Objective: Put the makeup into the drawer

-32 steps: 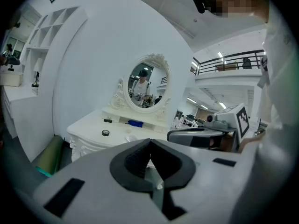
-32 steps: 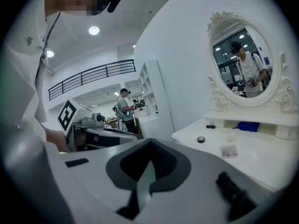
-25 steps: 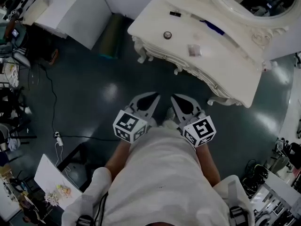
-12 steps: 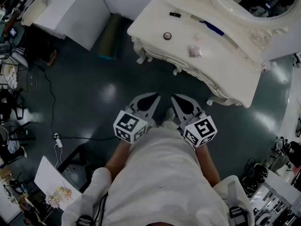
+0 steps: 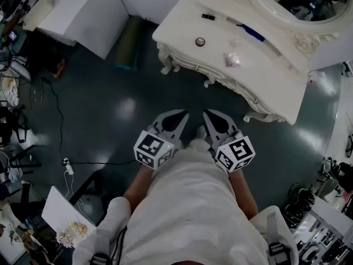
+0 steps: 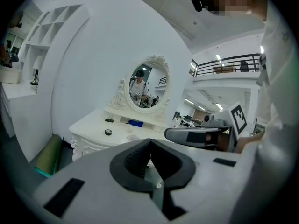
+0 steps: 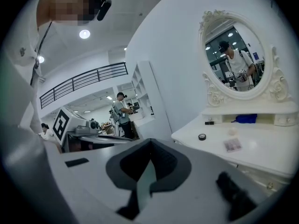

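Observation:
The makeup lies on a white dressing table (image 5: 276, 87) at the upper right of the head view: a small round black compact (image 5: 199, 41), a clear packet (image 5: 233, 59), a blue item (image 5: 251, 33) and a little black piece (image 5: 208, 16). My left gripper (image 5: 186, 113) and right gripper (image 5: 205, 112) are held side by side over the dark floor, short of the table, both shut and empty. The left gripper view shows the compact (image 6: 108, 132) beyond the closed tips (image 6: 149, 140). In the right gripper view, the compact (image 7: 202, 136) and the packet (image 7: 232, 145) are ahead on the right of the closed tips (image 7: 149, 140).
An oval mirror (image 6: 144, 86) stands on the table's back. A green roll (image 5: 128, 42) leans by a white cabinet (image 5: 83, 10) left of the table. A cable with a power strip (image 5: 67, 163) lies on the floor at left. A person (image 7: 122, 113) stands far off.

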{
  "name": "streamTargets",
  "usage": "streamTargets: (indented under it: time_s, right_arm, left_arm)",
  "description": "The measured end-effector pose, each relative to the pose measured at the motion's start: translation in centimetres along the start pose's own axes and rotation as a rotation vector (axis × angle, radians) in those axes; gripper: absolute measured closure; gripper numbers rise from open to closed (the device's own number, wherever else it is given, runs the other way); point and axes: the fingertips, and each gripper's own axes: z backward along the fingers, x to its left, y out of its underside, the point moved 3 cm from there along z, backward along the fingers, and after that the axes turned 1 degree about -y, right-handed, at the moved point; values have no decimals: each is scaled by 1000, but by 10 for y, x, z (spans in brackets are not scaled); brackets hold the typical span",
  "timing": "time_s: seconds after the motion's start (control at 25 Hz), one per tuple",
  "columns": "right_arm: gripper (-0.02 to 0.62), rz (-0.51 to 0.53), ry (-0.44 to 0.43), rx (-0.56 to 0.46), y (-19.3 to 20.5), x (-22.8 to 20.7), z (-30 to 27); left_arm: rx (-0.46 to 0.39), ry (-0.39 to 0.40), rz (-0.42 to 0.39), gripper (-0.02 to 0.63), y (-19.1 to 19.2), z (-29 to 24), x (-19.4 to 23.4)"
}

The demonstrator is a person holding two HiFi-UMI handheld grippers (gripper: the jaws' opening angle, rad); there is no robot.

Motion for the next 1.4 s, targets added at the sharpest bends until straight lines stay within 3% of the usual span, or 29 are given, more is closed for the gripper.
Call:
streamTargets:
  time_s: [0.64,1.0,1.4]
  right_arm:
    - [582,-2,116,52,26,39,-23]
    - [581,4,119,81,33,14,-28]
    - [581,53,54,74,4,-34,-35]
  left_arm:
    - [40,45,14,595,18,36,40]
    - [52,23,26,595,21,16,44]
    - [39,-44,23,595,-6,-22,42]
